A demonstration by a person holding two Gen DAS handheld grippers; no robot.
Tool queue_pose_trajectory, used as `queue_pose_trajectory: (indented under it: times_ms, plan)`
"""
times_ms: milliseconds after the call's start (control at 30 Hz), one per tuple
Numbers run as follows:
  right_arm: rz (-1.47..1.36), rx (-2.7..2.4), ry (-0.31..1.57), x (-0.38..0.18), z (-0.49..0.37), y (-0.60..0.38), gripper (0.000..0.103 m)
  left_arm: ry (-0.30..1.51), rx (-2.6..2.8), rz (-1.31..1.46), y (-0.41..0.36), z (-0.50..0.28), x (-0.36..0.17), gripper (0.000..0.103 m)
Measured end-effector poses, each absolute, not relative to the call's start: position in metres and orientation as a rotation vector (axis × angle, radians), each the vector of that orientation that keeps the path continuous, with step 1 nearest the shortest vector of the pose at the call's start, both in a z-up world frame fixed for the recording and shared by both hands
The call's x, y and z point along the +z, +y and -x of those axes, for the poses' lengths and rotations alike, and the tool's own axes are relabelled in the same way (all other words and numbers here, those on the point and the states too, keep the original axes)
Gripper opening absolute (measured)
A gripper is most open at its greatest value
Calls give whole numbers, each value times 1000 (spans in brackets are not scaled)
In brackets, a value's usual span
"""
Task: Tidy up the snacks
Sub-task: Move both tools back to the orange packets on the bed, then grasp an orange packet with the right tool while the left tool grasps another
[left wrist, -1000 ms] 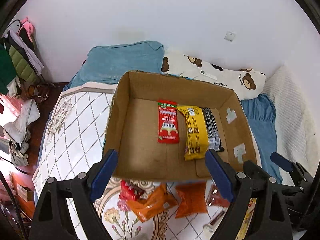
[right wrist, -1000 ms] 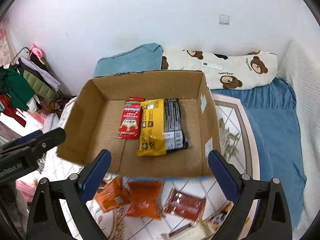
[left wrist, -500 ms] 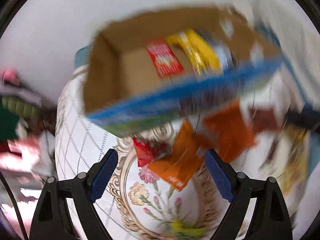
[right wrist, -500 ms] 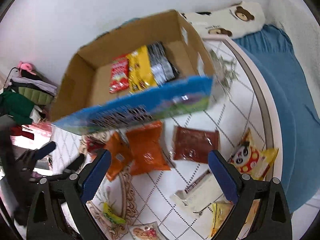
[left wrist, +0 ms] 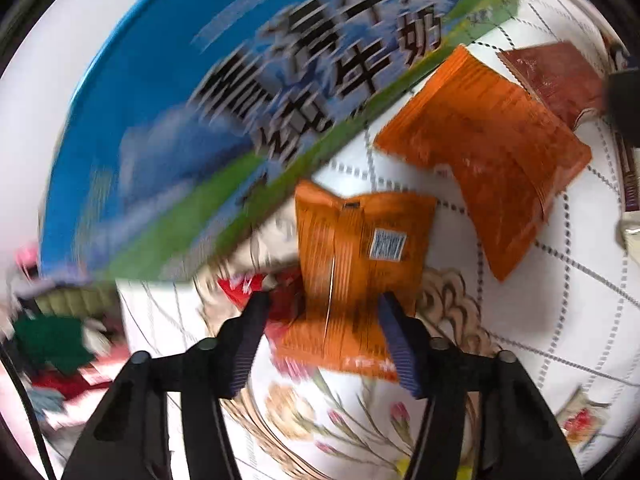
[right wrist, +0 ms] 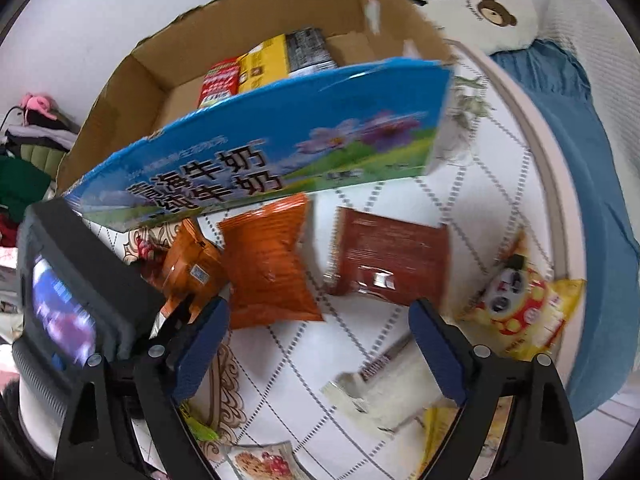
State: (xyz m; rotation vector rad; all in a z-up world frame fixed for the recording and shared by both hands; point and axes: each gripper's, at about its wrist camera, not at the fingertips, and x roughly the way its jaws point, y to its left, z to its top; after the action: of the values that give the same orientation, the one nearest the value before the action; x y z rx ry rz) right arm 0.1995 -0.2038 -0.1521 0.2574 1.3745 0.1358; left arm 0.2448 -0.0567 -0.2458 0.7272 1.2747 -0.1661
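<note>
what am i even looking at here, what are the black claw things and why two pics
Those black claws are hand-held grippers, one in each of a person's hands, each with a fisheye camera looking along its fingers, hence two pictures. The left gripper has just been closing around an orange snack packet; blur hides whether it grips yet. The right gripper is open and empty above a brown packet. More snacks lie on a patterned bedspread beside a cardboard box that already holds a few.

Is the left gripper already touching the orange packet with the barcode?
Touching. In the left wrist view, the left gripper, whose jaws have just been closing, has both pads against the sides of the orange packet, with no gap visible.
</note>
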Motion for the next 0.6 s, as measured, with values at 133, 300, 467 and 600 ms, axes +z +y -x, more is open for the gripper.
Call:
queue_pose_trajectory:
  times_ms: [133,300,467,600]
  plan:
    - [-266,184,1376,-163,-214,-178,89,1514,-141,-260,-1,-245,-257,49]
    - [-185,182,1413,-187,-233,-143,81,1592,-46,152,53,-234,-273,49]
    - [-123,189,1466,-212,-240,-129,60,1587,-15,202,58,-231,-266,49]
    - [-68,225,1483,-209,-220,-131,58,1476,-34,-9,38,-236,-222,49]
